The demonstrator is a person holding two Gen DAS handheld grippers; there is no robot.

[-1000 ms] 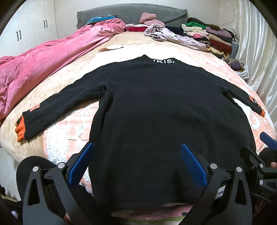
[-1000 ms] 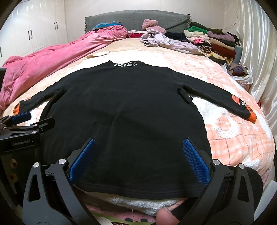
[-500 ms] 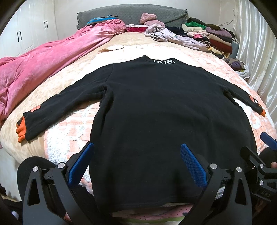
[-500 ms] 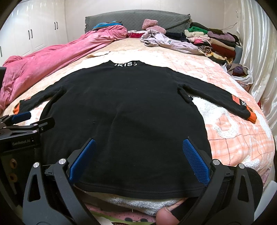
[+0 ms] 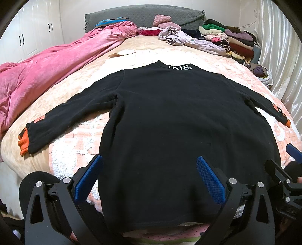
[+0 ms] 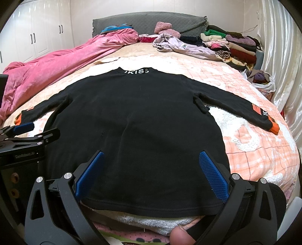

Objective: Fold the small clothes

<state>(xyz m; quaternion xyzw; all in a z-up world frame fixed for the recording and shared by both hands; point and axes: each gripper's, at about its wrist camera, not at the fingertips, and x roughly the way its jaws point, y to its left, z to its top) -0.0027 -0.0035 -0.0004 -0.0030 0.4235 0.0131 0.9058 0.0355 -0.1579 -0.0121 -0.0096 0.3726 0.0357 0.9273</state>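
Note:
A black long-sleeved sweater [image 5: 169,116] [image 6: 135,120] lies flat and spread out on the bed, collar with white lettering at the far end, hem nearest me. Its sleeves reach out to both sides and end in orange cuffs [image 5: 23,143] [image 6: 274,128]. My left gripper [image 5: 149,175] is open over the hem's left half, blue pads wide apart with nothing between them. My right gripper [image 6: 151,173] is open over the hem's right half, likewise holding nothing. Each gripper shows at the edge of the other's view: the right gripper [image 5: 290,169] and the left gripper [image 6: 28,135].
A pink-and-white checked blanket [image 6: 254,143] covers the bed under the sweater. A pink quilt [image 5: 47,73] lies bunched along the left. Loose clothes [image 5: 188,39] and a folded stack [image 5: 232,39] sit by the grey headboard [image 5: 143,17]. A white curtain [image 6: 283,56] hangs on the right.

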